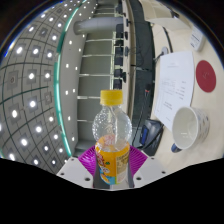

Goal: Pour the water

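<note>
While my fingers (111, 163) pinch the bottle (111, 140) between both pads, it stands upright, yellow cap (111, 98) uppermost, raised clear of the desk (176, 45); white cup (190, 127) lies just beside

clear glossy plastic bottle (111, 140) with matt yellow plastic cap and glossy printed label | gripper (110, 160) finger pads (90, 158): purple, ribbed, rubbery-looking | white glazed ceramic cup (188, 127): smooth, shiny | white paper sheet (176, 82): matt | pale tabletop (185, 50): smooth
</note>
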